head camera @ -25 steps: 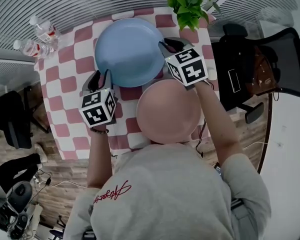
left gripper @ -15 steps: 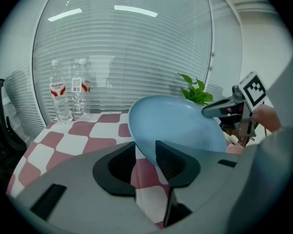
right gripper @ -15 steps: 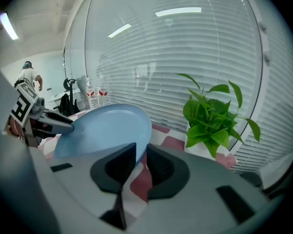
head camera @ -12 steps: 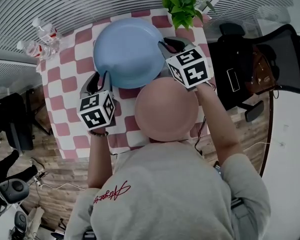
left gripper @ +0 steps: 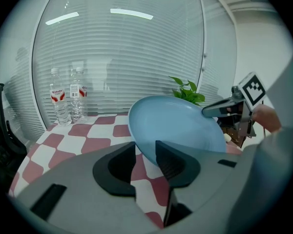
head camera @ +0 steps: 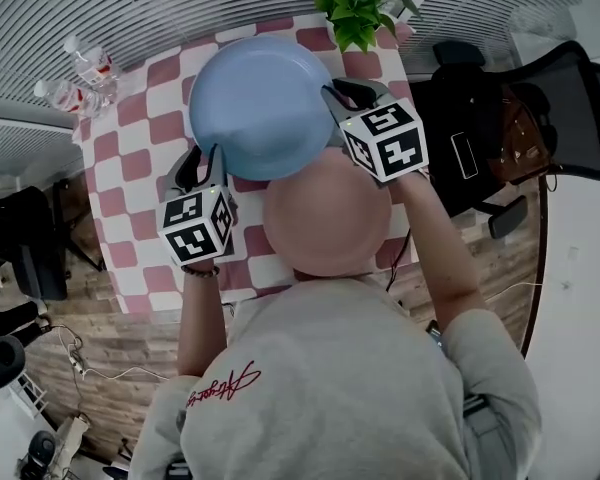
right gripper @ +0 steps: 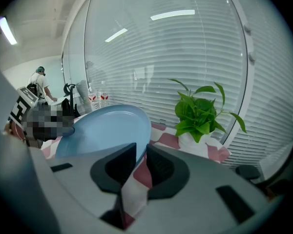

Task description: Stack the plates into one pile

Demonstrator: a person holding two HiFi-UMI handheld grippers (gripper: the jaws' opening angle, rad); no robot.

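Note:
A large blue plate (head camera: pixel 260 103) hangs tilted above the checked table, held by its rim on two sides. My left gripper (head camera: pixel 202 158) is shut on its left rim, and the edge shows between those jaws in the left gripper view (left gripper: pixel 145 155). On the right rim sits my right gripper (head camera: pixel 338 96), shut on it, the edge running between its jaws (right gripper: pixel 140 162). A pink plate (head camera: pixel 325 213) lies on the table just in front of me. The blue plate's near edge overlaps the pink plate's far rim. The same blue plate (left gripper: pixel 180 126) also shows as the blue plate (right gripper: pixel 105 130) in the right gripper view.
The table carries a red and white checked cloth (head camera: pixel 130 168). Two water bottles (head camera: pixel 75 78) stand at its far left corner and a potted plant (head camera: pixel 355 3) at its far right. A black office chair (head camera: pixel 520 118) stands to the right of the table.
Both grippers have risen with the blue plate between them. Its near edge now reaches further over the pink plate's far rim.

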